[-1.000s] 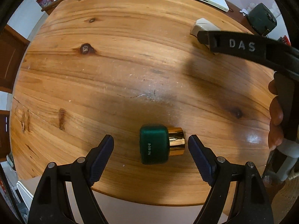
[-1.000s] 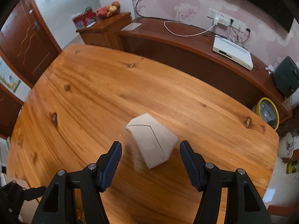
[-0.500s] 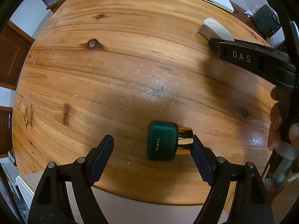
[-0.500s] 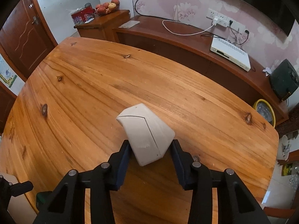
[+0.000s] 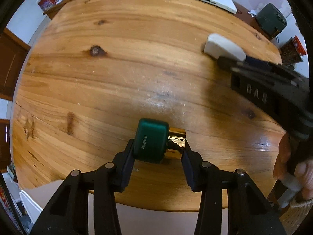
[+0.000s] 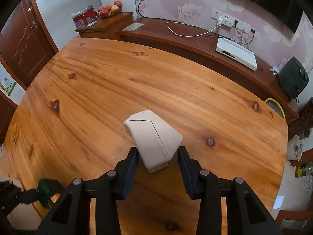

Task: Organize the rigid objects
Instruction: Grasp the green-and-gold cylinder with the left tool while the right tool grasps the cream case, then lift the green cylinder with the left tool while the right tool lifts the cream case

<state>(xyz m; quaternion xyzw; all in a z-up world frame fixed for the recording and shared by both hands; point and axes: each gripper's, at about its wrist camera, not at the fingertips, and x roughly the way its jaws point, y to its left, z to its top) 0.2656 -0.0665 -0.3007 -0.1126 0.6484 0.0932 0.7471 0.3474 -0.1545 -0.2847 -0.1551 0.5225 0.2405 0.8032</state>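
A small jar with a dark green body and gold cap lies on its side near the front edge of the round wooden table. My left gripper points straight down and is shut on the jar, one pad on the green end and the other on the gold end. A white wedge-shaped box sits between the blue pads of my right gripper, whose jaws are closing and touch its sides. The left wrist view shows this box at the far right of the table. The jar shows at the lower left of the right wrist view.
A dark sideboard behind the table carries a white set-top box, cables and a dark green appliance. A fruit bowl and a red box stand on a cabinet by the door. A person's hand holds the right gripper's handle.
My left jaws closed from wide apart onto the green and gold jar. My right jaws closed in on the white box and moved with it across the table.
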